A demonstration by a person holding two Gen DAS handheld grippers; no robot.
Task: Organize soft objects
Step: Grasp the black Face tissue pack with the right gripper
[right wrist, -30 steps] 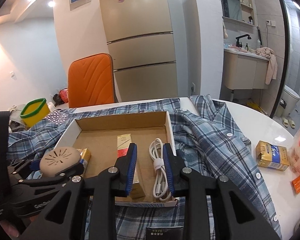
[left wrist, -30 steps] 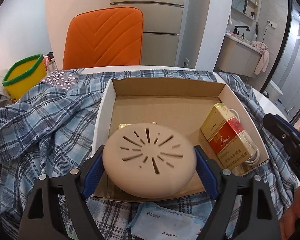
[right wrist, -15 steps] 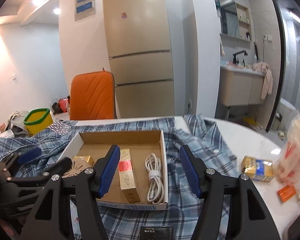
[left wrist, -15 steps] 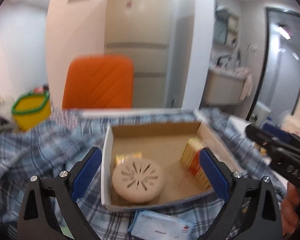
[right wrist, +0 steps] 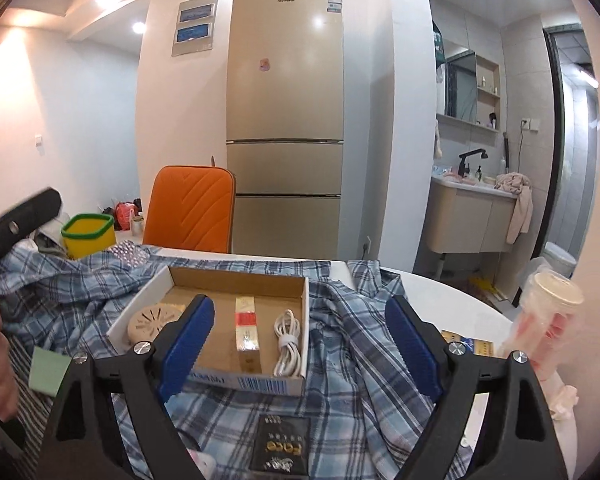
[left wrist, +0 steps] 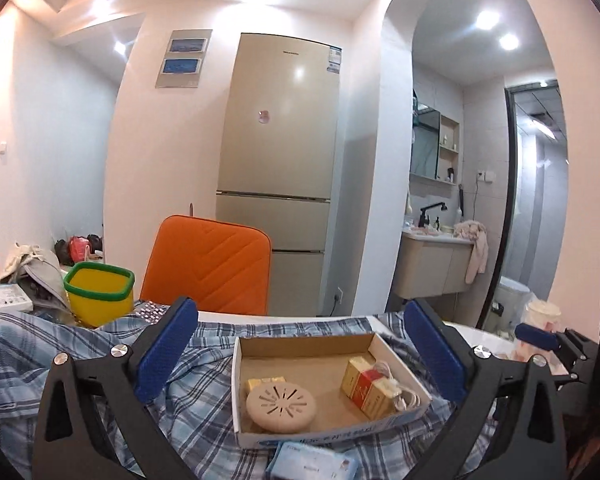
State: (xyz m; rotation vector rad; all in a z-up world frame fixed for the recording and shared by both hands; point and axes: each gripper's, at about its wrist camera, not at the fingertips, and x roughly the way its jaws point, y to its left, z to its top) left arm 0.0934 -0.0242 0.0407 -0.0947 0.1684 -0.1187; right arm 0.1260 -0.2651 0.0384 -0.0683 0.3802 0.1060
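A shallow cardboard box (left wrist: 304, 342) (right wrist: 236, 278) lies on a blue plaid shirt (left wrist: 60, 360) (right wrist: 340, 408) spread over the white table. In the box are a round beige vented disc (left wrist: 281, 406) (right wrist: 152, 318), a gold packet (left wrist: 266, 383), a red and gold carton (left wrist: 366, 386) (right wrist: 247, 330) and a coiled white cable (right wrist: 287, 336). My left gripper (left wrist: 300, 354) is open and empty, raised back from the box. My right gripper (right wrist: 300, 342) is open and empty above the box's near edge.
A blue tissue pack (left wrist: 312, 462) and a black sachet (right wrist: 280, 444) lie on the shirt near me. A green paper (right wrist: 48, 370), a yellow bin (left wrist: 98, 294), an orange chair (left wrist: 208, 264), a gold box (right wrist: 470, 346) and a plastic-wrapped cup (right wrist: 548, 320) stand around.
My left gripper let go of the beige disc, which now lies in the box, and pulled up and back. My right gripper opened wide and also drew back.
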